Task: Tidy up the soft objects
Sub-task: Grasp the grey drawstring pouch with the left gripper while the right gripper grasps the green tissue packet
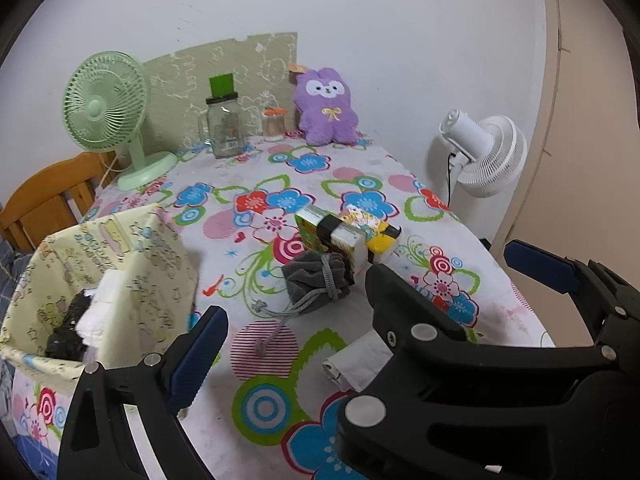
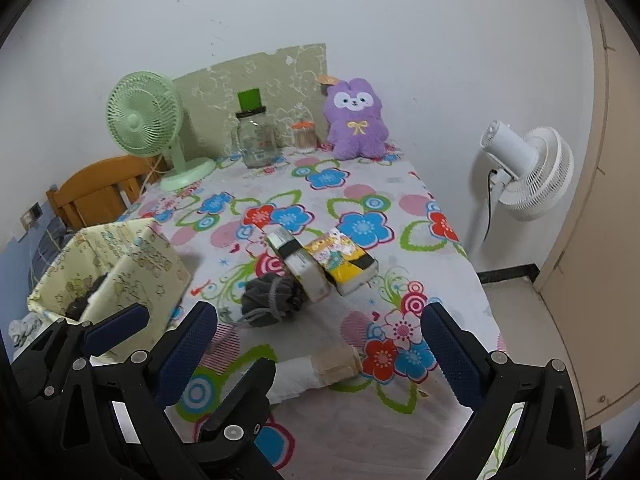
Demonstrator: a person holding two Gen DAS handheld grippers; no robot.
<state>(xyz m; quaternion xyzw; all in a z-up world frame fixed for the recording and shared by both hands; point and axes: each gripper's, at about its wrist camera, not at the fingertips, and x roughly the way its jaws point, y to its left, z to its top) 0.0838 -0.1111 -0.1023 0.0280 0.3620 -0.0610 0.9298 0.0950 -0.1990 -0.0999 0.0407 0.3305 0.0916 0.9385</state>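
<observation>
Fabric basket (image 1: 132,264) with a pale printed pattern is sitting at the left edge of the flowered surface (image 1: 360,184), holding white and black soft items. Grey velvety drawstring pouch (image 1: 316,280) is lying at centre, touching two banded tissue packs (image 1: 344,236); their printing is not readable. White folded bag (image 2: 316,372) is lying nearest. Left hand-held gripper (image 1: 366,280) is hovering wide open, holding nothing. Right hand-held gripper (image 2: 320,344) is hovering equally wide above the folded bag. Purple plush (image 1: 326,108) is leaning against the wall behind.
</observation>
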